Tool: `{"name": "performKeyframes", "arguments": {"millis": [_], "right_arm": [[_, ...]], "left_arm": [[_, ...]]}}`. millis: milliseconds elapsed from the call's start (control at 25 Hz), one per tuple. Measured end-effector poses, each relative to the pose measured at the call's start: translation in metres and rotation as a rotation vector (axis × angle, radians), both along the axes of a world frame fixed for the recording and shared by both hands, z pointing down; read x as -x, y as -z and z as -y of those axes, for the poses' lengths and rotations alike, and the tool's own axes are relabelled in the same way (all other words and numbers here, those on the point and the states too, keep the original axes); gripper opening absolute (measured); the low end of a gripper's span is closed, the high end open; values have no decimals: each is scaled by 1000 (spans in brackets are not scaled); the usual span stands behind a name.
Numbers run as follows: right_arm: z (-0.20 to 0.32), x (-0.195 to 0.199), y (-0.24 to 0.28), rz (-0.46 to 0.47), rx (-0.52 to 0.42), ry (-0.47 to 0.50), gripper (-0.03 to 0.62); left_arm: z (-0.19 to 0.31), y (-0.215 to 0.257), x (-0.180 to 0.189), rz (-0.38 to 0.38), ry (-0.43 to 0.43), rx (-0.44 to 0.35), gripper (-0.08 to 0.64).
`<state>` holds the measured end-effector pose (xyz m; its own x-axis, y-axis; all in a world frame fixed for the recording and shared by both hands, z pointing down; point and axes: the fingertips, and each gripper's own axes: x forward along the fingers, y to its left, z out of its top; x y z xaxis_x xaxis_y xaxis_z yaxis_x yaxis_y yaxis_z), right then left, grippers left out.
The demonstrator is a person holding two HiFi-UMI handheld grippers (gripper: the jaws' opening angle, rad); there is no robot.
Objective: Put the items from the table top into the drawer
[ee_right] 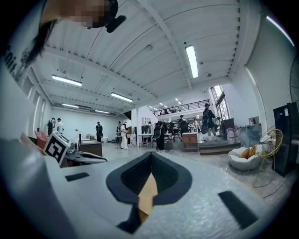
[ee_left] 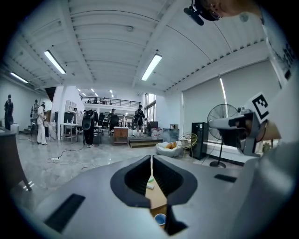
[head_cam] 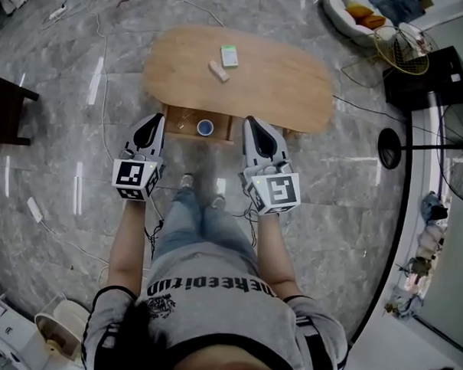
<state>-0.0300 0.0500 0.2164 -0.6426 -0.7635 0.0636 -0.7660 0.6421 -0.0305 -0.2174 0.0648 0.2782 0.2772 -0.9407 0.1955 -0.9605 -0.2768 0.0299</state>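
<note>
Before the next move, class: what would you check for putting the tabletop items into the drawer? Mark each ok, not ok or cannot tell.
1. Drawer open: ok.
2. Room in the drawer beside the blue cup: ok.
3. Left tool empty: ok, jaws together on nothing.
4. Right tool empty: ok, jaws together on nothing.
5. Jaws open for a grasp: not ok, both shut.
6. Green box and beige block stowed: not ok, both lie on the table, apart from the tools.
</note>
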Motion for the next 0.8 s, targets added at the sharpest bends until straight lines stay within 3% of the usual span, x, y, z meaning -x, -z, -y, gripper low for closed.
{"name": "performKeyframes", "arguments": {"millis": [800], "right_arm": [[-49,-28,85,23,-145,6,-6]], "left_arm": [[-65,114,-12,-37,79,-234,15]]}}
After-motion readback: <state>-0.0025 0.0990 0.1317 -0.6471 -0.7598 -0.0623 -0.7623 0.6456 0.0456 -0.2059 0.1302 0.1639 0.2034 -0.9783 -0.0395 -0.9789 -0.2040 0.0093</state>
